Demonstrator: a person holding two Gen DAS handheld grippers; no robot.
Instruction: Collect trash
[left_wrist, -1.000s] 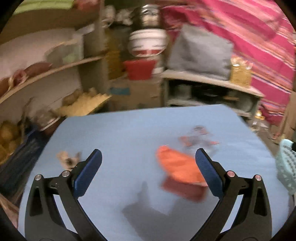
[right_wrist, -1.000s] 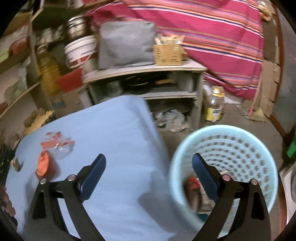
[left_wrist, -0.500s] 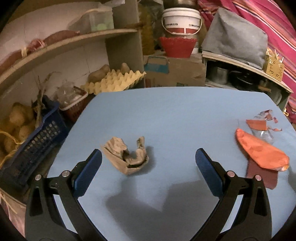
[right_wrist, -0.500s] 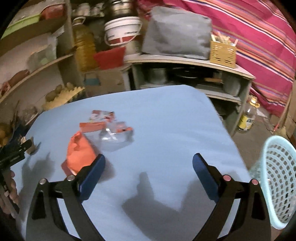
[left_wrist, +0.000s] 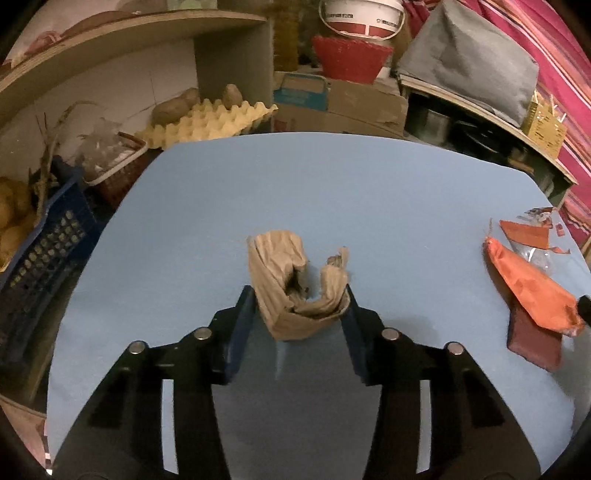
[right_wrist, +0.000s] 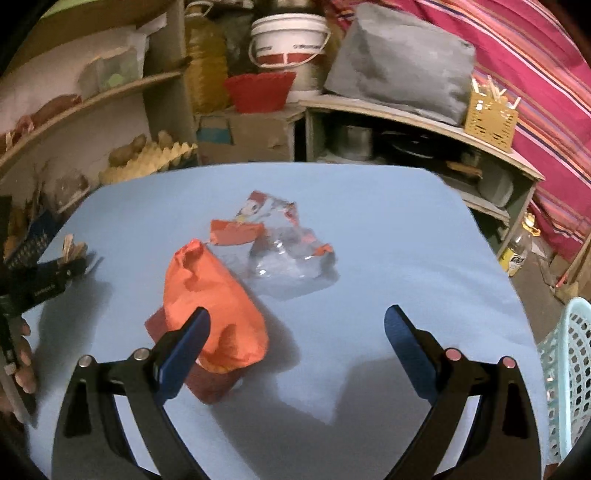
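The left gripper (left_wrist: 299, 306) has just been closing onto the crumpled brown paper (left_wrist: 291, 291), mid-tabletop. The right gripper (right_wrist: 295, 332) gapes empty. The springy paper may slip free

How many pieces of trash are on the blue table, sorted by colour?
Brown crumpled paper: 1
Orange bag: 1
Dark red flat piece under the orange bag: 1
Clear wrapper with red print: 1
Total: 4
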